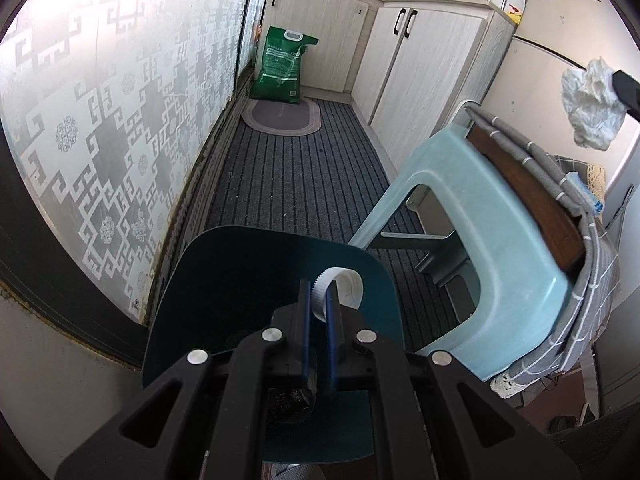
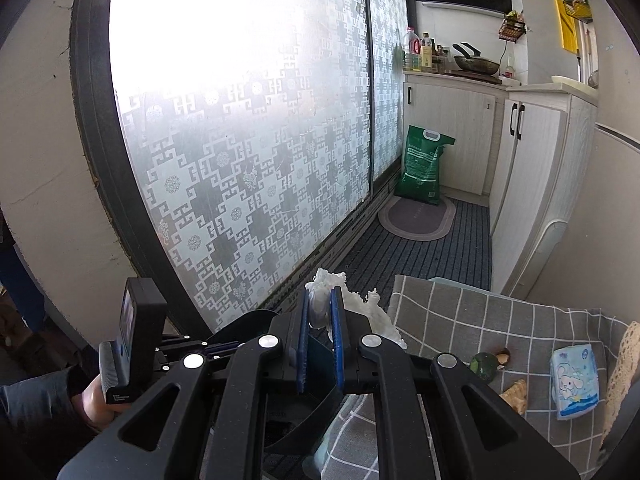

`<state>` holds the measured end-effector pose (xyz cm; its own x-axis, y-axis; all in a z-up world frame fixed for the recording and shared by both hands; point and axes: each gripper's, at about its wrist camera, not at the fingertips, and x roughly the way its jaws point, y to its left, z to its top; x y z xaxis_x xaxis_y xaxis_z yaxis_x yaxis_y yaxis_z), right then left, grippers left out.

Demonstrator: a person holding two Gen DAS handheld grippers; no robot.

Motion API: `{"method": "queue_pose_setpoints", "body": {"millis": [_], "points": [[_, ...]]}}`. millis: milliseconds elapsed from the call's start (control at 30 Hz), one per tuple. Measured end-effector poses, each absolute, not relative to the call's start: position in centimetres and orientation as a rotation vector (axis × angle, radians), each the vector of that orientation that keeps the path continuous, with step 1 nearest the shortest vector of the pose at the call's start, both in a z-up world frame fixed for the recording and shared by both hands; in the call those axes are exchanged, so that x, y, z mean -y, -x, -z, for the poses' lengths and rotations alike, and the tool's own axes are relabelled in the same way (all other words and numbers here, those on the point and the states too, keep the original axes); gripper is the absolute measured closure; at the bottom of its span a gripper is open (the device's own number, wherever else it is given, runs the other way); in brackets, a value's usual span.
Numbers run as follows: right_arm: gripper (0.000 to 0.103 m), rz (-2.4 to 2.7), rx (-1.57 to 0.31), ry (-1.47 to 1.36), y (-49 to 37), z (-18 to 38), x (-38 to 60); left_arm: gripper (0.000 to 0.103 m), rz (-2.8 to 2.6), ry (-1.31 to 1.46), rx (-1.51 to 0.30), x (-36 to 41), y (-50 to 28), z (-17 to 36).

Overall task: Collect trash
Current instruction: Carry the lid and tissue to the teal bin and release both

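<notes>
My left gripper (image 1: 319,298) is shut on a white plastic bottle cap (image 1: 340,292), held above a dark teal bin (image 1: 224,292) whose flat lid or wall stands just behind it. My right gripper (image 2: 321,308) is shut on a crumpled white tissue (image 2: 360,312), held above the table edge. The same tissue (image 1: 592,104) shows at the upper right of the left wrist view, hanging from a black finger (image 1: 626,88). The dark bin (image 2: 256,320) shows low behind the right gripper, with the left gripper's body (image 2: 136,332) over it.
A table with a grey checked cloth (image 2: 480,320) carries a tissue pack (image 2: 574,380), a green round object (image 2: 484,364) and brown scraps (image 2: 516,396). A pale blue plastic stool (image 1: 472,208) stands beside it. A green sack (image 1: 282,64), a mat, cabinets (image 1: 424,68) and a patterned glass door (image 1: 100,120) line the floor.
</notes>
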<state>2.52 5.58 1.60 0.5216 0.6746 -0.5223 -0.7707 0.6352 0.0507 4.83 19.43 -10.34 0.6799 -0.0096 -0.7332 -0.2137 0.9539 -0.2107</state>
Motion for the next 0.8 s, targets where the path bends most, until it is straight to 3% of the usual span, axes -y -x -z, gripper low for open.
{"method": "queue_pose_setpoints", "body": {"millis": [633, 767, 800], "points": [[0.093, -0.973, -0.633, 0.204, -1.7, 0.8, -10.4, 0.095, -0.133, 0.242, -1.071, -19.9, -5.4, 18.0], [0.093, -0.981, -0.659, 0.225, -1.6, 1.8, -11.6, 0.090, -0.142, 0.250, -1.086, -20.4, -5.2, 18.5], [0.093, -0.983, -0.666, 0.230, -1.6, 2.1, -11.8, 0.083, -0.145, 0.252, -1.086, -20.6, -5.1, 18.5]]}}
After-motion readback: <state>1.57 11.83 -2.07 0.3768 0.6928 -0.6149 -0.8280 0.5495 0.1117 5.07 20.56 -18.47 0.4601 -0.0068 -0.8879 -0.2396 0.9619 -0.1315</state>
